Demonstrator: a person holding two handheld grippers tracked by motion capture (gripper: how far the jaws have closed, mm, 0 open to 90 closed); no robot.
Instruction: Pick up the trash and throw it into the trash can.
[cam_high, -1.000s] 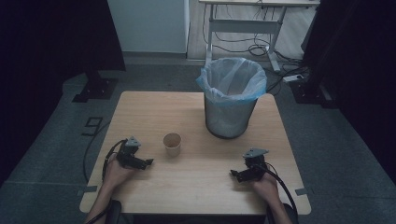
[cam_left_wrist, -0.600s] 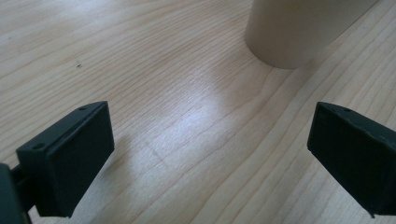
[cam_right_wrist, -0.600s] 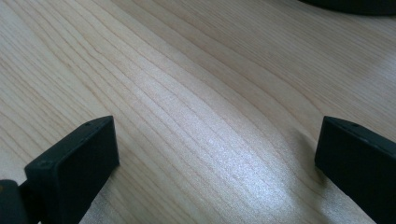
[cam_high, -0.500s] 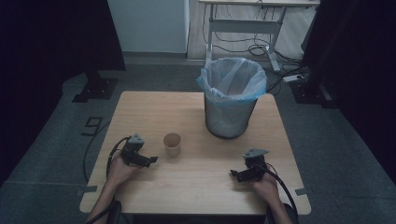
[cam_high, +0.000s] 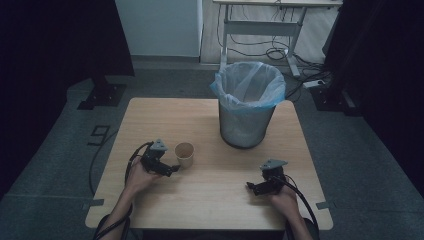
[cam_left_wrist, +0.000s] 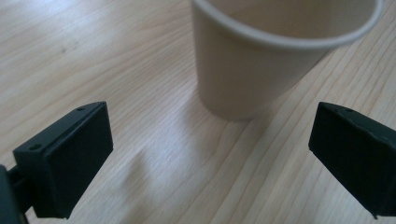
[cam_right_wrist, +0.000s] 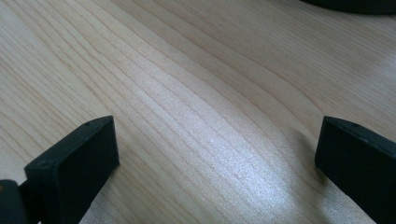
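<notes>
On the left of the pale wooden worktop (cam_high: 210, 125), the left tongs (cam_high: 173, 169) lie low in the person's left hand (cam_high: 137, 177), pointing at the small tan paper cup (cam_high: 184, 154) that stands upright just beside their tips. In the left gripper view, the two black jaws are wide apart with the paper cup (cam_left_wrist: 275, 56) ahead of the gap, not yet between them and touching neither.

The step in hand appears to be closing in on the cup for a grasp. To do it well, the left tongs should slide forward until the cup wall sits squarely between the jaws, a little above the base, since the cup tapers downward. The squeeze should be gentle: thin paper will likely buckle, and a push from one jaw alone could tip the light cup over.

Farther right and back stands the grey mesh waste bin lined with a pale blue plastic bag (cam_high: 248, 107), well apart from the cup and probably where it is headed.

At the right, the right tongs (cam_high: 251, 187) rest on the worktop in the person's right hand (cam_high: 285, 196); in the right gripper view, their jaws are spread over bare wood grain (cam_right_wrist: 210, 102), holding nothing.

No brand, label or writing can be read on the cup, the bin or the tongs.
</notes>
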